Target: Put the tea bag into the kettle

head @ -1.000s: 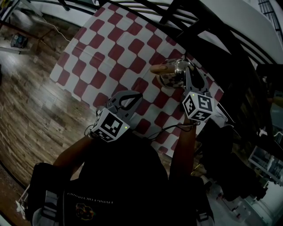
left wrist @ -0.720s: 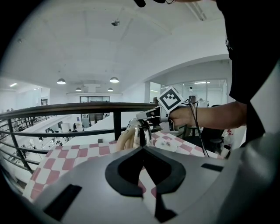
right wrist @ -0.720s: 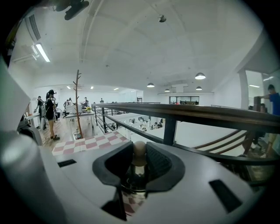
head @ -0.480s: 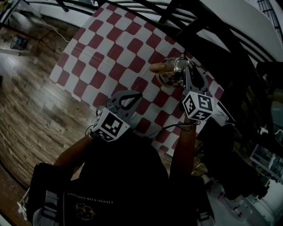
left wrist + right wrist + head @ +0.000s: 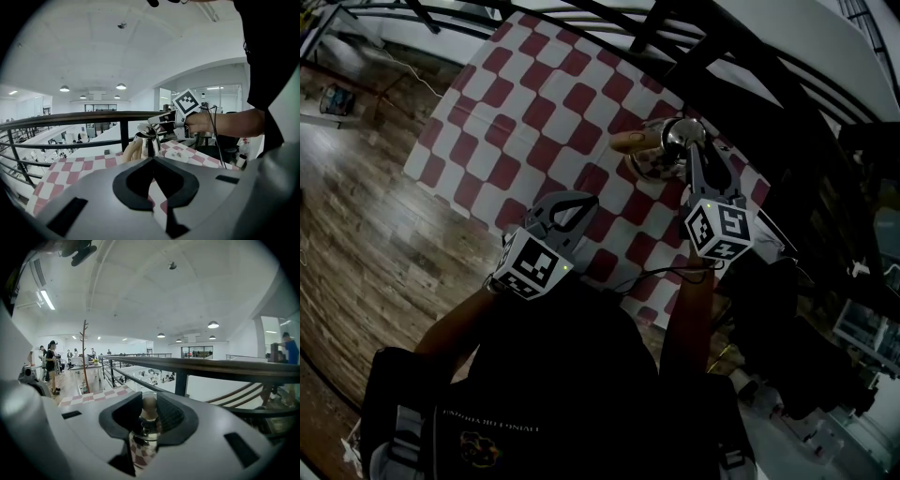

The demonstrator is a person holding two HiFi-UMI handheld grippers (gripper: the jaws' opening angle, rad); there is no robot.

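A steel kettle [image 5: 652, 161] with a pale wooden handle [image 5: 630, 142] stands near the far right edge of the red-and-white checked table [image 5: 534, 112]. My right gripper [image 5: 687, 141] is shut on the knob [image 5: 149, 404] of the kettle lid [image 5: 144, 130]. The lid looks lifted and tilted above the kettle body [image 5: 149, 144]. A flat white piece [image 5: 177, 153], possibly the tea bag, lies on the cloth just right of the kettle. My left gripper [image 5: 586, 200] hovers over the table's near edge, shut and with nothing in it.
A black railing [image 5: 694, 47] runs along the table's far side. Wooden floor [image 5: 366, 234] lies to the left. Dark furniture [image 5: 787, 319] stands close on the right, and a cable [image 5: 656, 272] trails from the right gripper across the table's near corner.
The right gripper and the lid have drifted slightly up and away in the view. The left gripper has stayed where it was.
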